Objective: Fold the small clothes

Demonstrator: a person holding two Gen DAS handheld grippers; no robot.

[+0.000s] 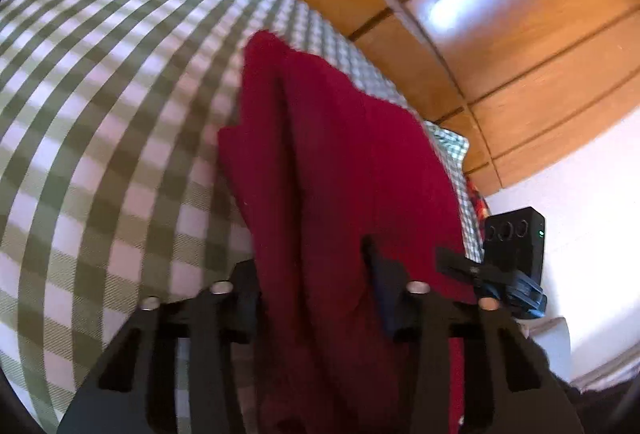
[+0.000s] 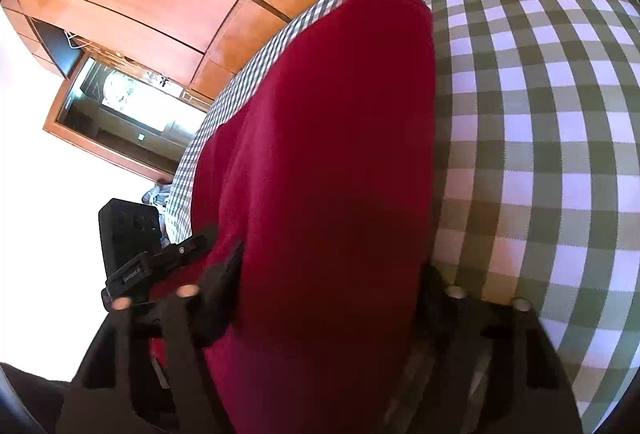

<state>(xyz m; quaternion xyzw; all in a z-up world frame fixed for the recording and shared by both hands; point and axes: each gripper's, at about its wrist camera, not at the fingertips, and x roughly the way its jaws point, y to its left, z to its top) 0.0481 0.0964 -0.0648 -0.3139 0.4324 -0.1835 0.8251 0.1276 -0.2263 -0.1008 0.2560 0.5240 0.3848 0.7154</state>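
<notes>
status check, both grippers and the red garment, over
Left gripper and right gripper both have the red garment between their fingers. Garment draped over checked cover. Nothing in the way.

Red garment (image 2: 328,174) hides both claws' fingertips; lower edge cuts it off.

One dark red garment (image 1: 340,162), bunched, hanging in folds; same piece fills right wrist view (image 2: 328,162). One green-and-white checked cloth (image 1: 100,106) spread beneath it (image 2: 540,114). Two grippers: left gripper (image 1: 316,294), right gripper (image 2: 332,298), two black fingers each. One small black box-shaped device (image 1: 516,246) on clamp mount, also in right view (image 2: 124,234). Wooden panelled cabinet front (image 1: 500,14): one, several panels. One wood-framed glass opening (image 2: 120,114). One scrap of red patterned fabric (image 1: 478,206) at cloth edge.
</notes>
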